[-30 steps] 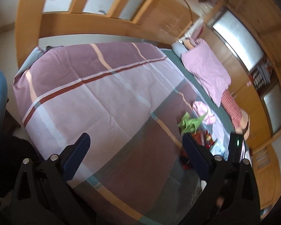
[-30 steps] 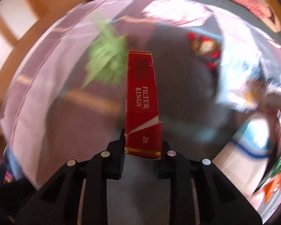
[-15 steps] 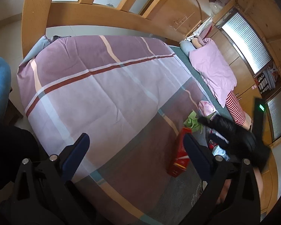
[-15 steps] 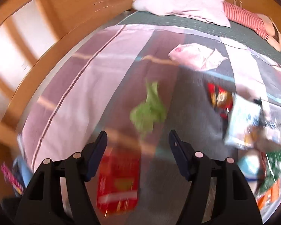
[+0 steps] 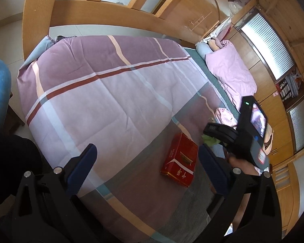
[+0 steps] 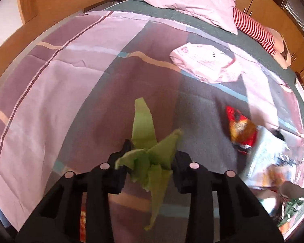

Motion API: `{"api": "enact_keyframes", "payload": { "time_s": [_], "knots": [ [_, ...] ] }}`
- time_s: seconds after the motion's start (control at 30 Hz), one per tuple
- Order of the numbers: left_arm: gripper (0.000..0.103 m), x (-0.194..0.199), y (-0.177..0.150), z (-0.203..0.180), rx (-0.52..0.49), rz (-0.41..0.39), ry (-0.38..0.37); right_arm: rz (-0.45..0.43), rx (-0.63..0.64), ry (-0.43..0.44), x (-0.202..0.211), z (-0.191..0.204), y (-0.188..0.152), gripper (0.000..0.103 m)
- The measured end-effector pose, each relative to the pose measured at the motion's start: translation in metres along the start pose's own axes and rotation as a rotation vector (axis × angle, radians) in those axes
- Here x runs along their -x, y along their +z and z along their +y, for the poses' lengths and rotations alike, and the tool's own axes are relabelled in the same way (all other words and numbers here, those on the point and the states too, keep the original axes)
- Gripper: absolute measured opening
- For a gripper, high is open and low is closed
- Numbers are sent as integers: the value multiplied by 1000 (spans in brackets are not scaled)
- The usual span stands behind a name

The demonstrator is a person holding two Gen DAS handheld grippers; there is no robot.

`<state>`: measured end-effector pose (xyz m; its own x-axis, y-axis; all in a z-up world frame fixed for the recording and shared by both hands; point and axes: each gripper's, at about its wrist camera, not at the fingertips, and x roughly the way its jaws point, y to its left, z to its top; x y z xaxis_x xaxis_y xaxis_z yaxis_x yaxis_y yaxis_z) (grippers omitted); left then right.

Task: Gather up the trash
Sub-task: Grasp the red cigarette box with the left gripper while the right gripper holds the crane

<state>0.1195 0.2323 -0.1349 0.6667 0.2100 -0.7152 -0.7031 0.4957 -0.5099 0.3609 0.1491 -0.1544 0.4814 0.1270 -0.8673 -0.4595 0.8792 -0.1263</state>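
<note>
A crumpled green paper [image 6: 150,160] sits between the fingers of my right gripper [image 6: 152,162], whose jaws are closing, and both pads touch it. The left wrist view shows that right gripper [image 5: 212,133] over the green paper [image 5: 209,140]. A red cigarette carton [image 5: 180,162] lies flat on the purple checked bedspread [image 5: 111,93], just left of the right gripper. My left gripper [image 5: 146,158] hovers open over the bedspread, its blue pads [image 5: 87,158] wide apart with nothing between them.
More trash lies to the right: a red snack bag [image 6: 240,129], a white wrapper [image 6: 267,151] and a pink plastic bag [image 6: 204,64]. A pink pillow [image 6: 192,2] lies at the head of the bed. A wooden footboard [image 5: 111,18] bounds the far side.
My right gripper let go of the red carton, which now lies on the bedspread. It moved over to the green paper and closed around it. The left gripper stayed put.
</note>
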Motion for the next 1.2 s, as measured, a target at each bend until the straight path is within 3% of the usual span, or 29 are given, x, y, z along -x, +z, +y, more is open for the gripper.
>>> {"api": "enact_keyframes", "payload": {
  "time_s": [0.17, 0.33, 0.47, 0.57, 0.7, 0.83, 0.93, 1.07, 1.2],
  "knots": [
    [99, 0, -2, -2, -17, -5, 7, -50, -58, 49, 40, -30, -25, 37],
    [99, 1, -4, -4, -31, -16, 18, 34, -49, 70, 51, -40, -57, 37],
    [99, 1, -5, -6, -45, -26, 26, 118, -10, 194, 53, -27, -89, 37],
    [99, 2, -5, -7, -49, -36, 30, 130, -11, 263, 64, -23, -101, 37],
    [99, 1, -6, -10, -83, -37, 14, 57, -70, 192, 98, -49, -110, 37],
    [99, -8, -10, -17, -153, 12, 27, -19, -152, 163, 136, -91, -127, 37],
    [99, -23, -12, -19, -159, 56, 97, -93, -217, 114, 170, -124, -155, 37],
    [99, -43, -12, -47, -205, 95, 100, -172, -298, 95, 202, -153, -199, 37],
    [99, -86, -22, -99, -444, 206, 97, -194, -390, 74, 216, -171, -243, 37]
  ]
}}
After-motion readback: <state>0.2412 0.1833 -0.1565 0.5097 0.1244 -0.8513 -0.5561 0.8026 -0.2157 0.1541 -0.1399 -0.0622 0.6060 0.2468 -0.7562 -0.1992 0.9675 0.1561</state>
